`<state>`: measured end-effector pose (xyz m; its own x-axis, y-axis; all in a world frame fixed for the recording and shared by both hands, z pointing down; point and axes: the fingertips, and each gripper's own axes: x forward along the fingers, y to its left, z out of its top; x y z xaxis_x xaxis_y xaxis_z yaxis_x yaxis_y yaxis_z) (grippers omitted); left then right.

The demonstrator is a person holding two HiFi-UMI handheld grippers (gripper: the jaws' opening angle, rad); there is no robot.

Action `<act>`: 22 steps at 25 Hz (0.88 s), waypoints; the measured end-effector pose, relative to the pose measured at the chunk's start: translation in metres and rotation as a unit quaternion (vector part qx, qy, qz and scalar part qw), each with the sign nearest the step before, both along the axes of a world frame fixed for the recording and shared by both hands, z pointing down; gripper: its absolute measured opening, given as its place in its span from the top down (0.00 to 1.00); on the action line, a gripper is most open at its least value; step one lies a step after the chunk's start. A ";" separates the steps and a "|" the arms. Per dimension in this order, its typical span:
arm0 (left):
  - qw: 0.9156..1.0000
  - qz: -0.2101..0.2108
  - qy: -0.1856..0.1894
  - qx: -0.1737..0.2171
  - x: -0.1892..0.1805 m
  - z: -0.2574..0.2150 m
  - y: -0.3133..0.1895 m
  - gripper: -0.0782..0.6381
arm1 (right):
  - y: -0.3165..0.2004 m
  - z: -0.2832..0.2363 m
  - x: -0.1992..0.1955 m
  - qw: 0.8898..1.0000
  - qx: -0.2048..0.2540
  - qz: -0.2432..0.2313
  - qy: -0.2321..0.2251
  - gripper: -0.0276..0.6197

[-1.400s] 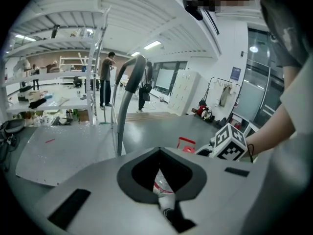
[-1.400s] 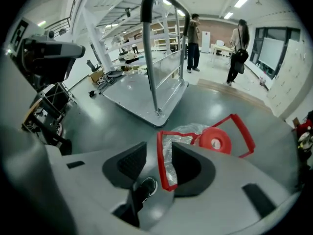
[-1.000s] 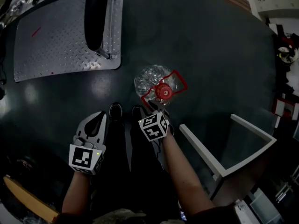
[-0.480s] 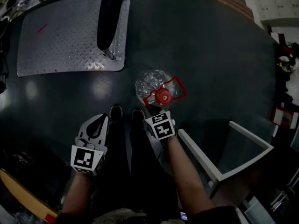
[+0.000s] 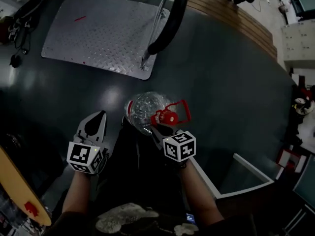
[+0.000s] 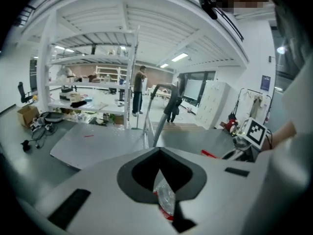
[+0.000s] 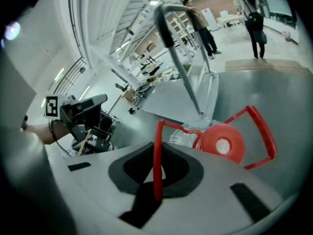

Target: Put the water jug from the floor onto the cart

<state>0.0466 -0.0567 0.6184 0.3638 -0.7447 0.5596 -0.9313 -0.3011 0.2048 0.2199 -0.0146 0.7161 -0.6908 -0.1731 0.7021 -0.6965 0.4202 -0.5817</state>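
Observation:
The water jug [image 5: 141,112] is clear plastic with a red cap [image 5: 170,117] and a red wire handle [image 5: 181,108]. It hangs tilted just in front of my legs. My right gripper [image 5: 158,130] is shut on the handle; in the right gripper view the red handle [image 7: 157,153] runs down between the jaws, with the cap [image 7: 222,144] beyond. My left gripper [image 5: 97,117] is shut and holds nothing, left of the jug. Part of the jug [image 6: 165,200] shows through its jaw gap. The cart's metal deck [image 5: 98,33] lies ahead to the left, with its upright push handle [image 5: 170,18].
A white frame [image 5: 246,181] stands on the dark floor at my right. A wooden step [image 5: 231,14] lies beyond the cart. A yellow board [image 5: 19,191] is at the lower left. Shelving and standing people [image 6: 139,89] are far off.
My right gripper has closed on the red handle and risen with it. The jug now hangs tilted. Both hands have risen, and the cart sits further right in view.

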 end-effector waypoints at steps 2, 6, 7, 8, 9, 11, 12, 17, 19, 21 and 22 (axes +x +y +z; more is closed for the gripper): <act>0.999 -0.034 0.002 0.008 -0.026 -0.023 0.008 0.88 | 0.011 -0.033 -0.030 0.999 0.012 -0.041 -0.018 0.91; 0.997 -0.074 -0.007 0.021 -0.071 -0.055 0.030 0.88 | 0.022 -0.089 -0.091 0.991 0.045 -0.122 -0.043 0.91; 0.996 -0.080 -0.008 0.027 -0.079 -0.063 0.032 0.88 | 0.021 -0.101 -0.104 0.987 0.054 -0.141 -0.048 0.91; 0.996 -0.083 -0.008 0.033 -0.086 -0.069 0.033 0.88 | 0.018 -0.113 -0.116 0.984 0.062 -0.157 -0.052 0.91; 0.996 -0.084 -0.008 0.040 -0.092 -0.075 0.034 0.88 | 0.014 -0.124 -0.127 0.982 0.068 -0.169 -0.056 0.91; 0.995 -0.083 -0.006 0.052 -0.102 -0.084 0.037 0.88 | 0.007 -0.141 -0.146 0.978 0.080 -0.183 -0.060 0.91; 0.995 -0.083 -0.006 0.058 -0.108 -0.088 0.039 0.88 | 0.004 -0.148 -0.154 0.977 0.086 -0.186 -0.059 0.91; 0.992 -0.094 0.004 0.083 -0.147 -0.110 0.045 0.88 | -0.011 -0.164 -0.192 0.979 0.094 -0.176 -0.049 0.91; 0.990 -0.101 0.010 0.098 -0.166 -0.122 0.041 0.88 | -0.027 -0.170 -0.206 0.980 0.101 -0.168 -0.044 0.91; 0.988 -0.102 0.007 0.112 -0.188 -0.134 0.034 0.88 | -0.048 -0.178 -0.218 0.980 0.116 -0.155 -0.035 0.91; 0.988 -0.100 0.002 0.118 -0.198 -0.139 0.030 0.88 | -0.060 -0.182 -0.225 0.981 0.126 -0.148 -0.029 0.91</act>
<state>-0.1514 -0.0262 0.4799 0.1981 -0.9115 0.3604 -0.9763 -0.1508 0.1551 -0.0051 -0.0745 0.5339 -0.7747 -0.1217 0.6205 -0.4912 0.7338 -0.4693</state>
